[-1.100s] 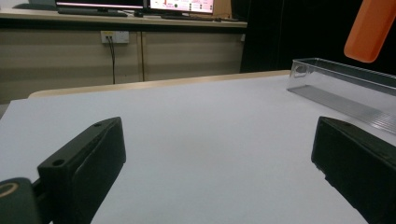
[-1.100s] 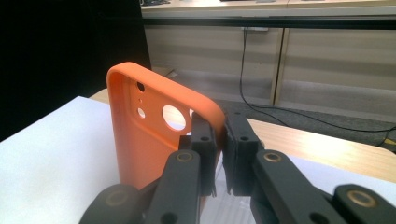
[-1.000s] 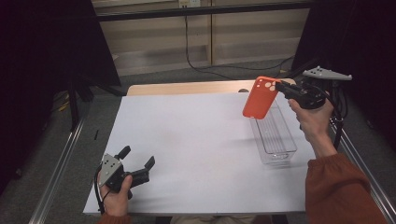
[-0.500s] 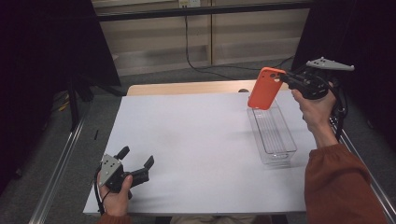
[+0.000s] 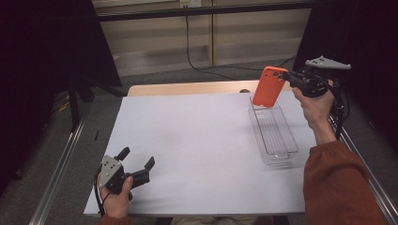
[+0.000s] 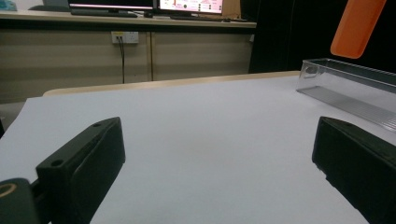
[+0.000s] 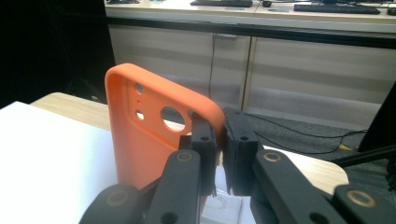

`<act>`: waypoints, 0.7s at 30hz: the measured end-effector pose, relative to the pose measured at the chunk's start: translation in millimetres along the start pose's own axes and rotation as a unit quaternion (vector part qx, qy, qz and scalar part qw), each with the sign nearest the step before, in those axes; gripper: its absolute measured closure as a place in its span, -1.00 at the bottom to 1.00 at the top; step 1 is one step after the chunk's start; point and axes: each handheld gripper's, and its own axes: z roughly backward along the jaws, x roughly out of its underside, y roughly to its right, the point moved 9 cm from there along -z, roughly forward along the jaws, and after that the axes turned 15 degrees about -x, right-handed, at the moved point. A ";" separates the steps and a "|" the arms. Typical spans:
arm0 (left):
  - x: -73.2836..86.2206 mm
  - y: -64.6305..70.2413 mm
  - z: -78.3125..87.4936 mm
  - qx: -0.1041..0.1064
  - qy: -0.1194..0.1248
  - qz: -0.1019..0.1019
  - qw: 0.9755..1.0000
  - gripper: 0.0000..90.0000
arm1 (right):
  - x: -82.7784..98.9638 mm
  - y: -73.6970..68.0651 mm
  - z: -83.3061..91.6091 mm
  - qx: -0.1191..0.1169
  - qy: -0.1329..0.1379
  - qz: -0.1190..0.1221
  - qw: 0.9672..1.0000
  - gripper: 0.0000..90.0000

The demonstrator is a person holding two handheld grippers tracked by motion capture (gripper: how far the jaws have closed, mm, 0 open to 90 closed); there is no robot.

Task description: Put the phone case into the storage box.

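Observation:
An orange phone case point(image 5: 268, 87) hangs upright in the air over the far end of a clear plastic tray point(image 5: 273, 129). My right gripper point(image 5: 287, 77) is shut on the case's top edge, at the right of the table. In the right gripper view the case point(image 7: 149, 135) shows its camera holes, with its rim pinched between the jaws of my right gripper point(image 7: 219, 140). My left gripper point(image 5: 139, 165) rests low on the white table sheet point(image 5: 187, 140) near its front left corner, jaws wide open and holding nothing. From the left gripper view, the case point(image 6: 357, 27) hangs above the tray point(image 6: 350, 91).
The white sheet covers a wooden table whose far edge point(image 5: 187, 88) stays bare. Metal rails point(image 5: 61, 159) run along both sides. A black cable point(image 5: 189, 44) hangs down the wall behind. Dark curtains stand at the far left and right.
My right gripper has carried the orange case up and a little farther back, over the tray's far end. The left gripper has stayed put.

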 end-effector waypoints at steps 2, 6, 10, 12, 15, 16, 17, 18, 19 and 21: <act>-0.1 0.1 0.3 0.001 0.000 0.001 1.000 -0.94 | 1.1 2.1 -2.9 0.002 -0.002 0.003 1.000 0.86; -0.2 -0.1 0.6 0.001 0.001 0.001 1.000 -0.94 | 2.0 4.4 -5.4 0.008 0.001 0.008 1.000 0.86; 0.4 -0.2 0.2 0.002 -0.002 0.000 1.000 -0.94 | 7.0 9.9 -12.1 0.017 -0.009 0.014 1.000 0.86; 0.3 0.0 0.3 0.002 -0.001 0.000 1.000 -0.94 | 9.1 12.6 -13.7 0.022 -0.013 0.014 1.000 0.86; 0.5 0.5 0.1 0.003 -0.001 0.001 1.000 -0.95 | 16.6 20.2 -20.2 0.033 -0.024 0.008 0.999 0.86; 1.0 0.3 0.1 0.003 -0.003 -0.002 1.000 -0.95 | 16.6 20.2 -20.2 0.033 -0.024 0.008 0.999 0.86; 1.0 0.6 -0.1 0.003 -0.003 0.000 1.000 -0.95 | 18.6 20.8 -23.0 0.033 -0.026 0.007 0.999 0.86; 0.8 0.6 0.1 0.004 -0.002 -0.001 1.000 -0.95 | 18.6 20.8 -23.0 0.033 -0.026 0.007 0.999 0.86; 0.8 0.5 0.2 0.004 -0.003 -0.003 1.000 -0.95 | 19.9 21.1 -24.6 0.033 -0.029 0.009 0.999 0.86; 0.7 0.7 0.3 0.004 -0.002 0.000 1.000 -0.95 | 22.0 22.0 -27.7 0.034 -0.033 0.011 0.999 0.86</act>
